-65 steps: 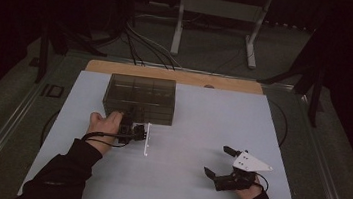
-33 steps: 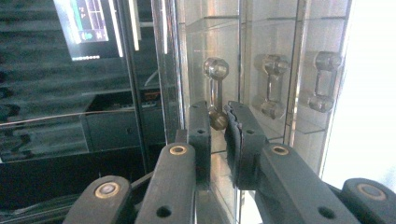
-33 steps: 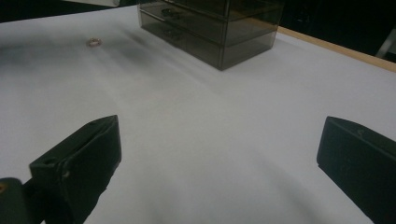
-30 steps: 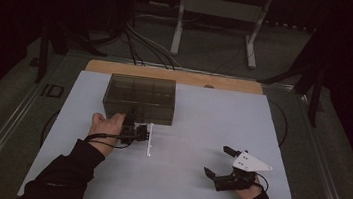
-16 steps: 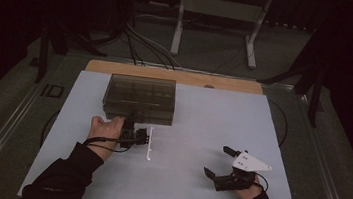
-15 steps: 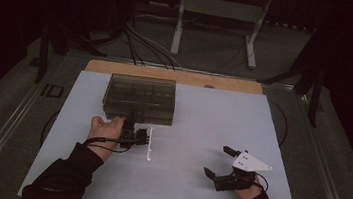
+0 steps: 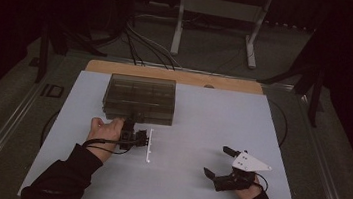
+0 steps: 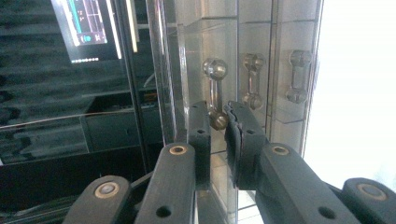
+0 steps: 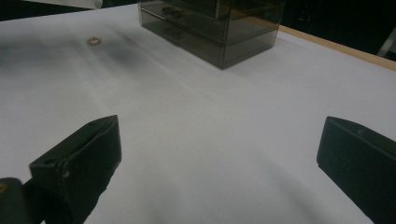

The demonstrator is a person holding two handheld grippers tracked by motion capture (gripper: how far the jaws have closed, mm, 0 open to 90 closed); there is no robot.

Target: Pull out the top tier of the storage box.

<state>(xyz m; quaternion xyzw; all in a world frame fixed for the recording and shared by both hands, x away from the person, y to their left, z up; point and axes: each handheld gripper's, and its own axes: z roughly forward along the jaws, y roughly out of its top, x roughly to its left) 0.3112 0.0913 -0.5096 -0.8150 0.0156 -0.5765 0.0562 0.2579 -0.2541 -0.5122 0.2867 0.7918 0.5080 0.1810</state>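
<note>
A smoky clear drawer box (image 7: 140,98) stands at the back left of the white table top (image 7: 201,127). My left gripper (image 7: 131,121) is at the box's front, turned on its side. In the left gripper view its jaws (image 8: 217,114) are shut on the lower end of a clear dumbbell-shaped drawer handle (image 8: 214,88). Two more handles (image 8: 252,81) sit beside it. My right gripper (image 7: 217,161) rests near the front right of the table, open, with bare table between its jaws (image 9: 219,140). The box (image 9: 215,21) lies far ahead of it.
A thin white strip (image 7: 149,145) lies just right of the left gripper. A small ring (image 9: 94,41) lies on the table left of the box in the right gripper view. A wooden edge (image 7: 177,76) runs behind the box; cables and a stand's legs lie beyond.
The left hand and its gripper have crept slightly to the right along the box's front since the earliest frame. The right gripper has stayed still.
</note>
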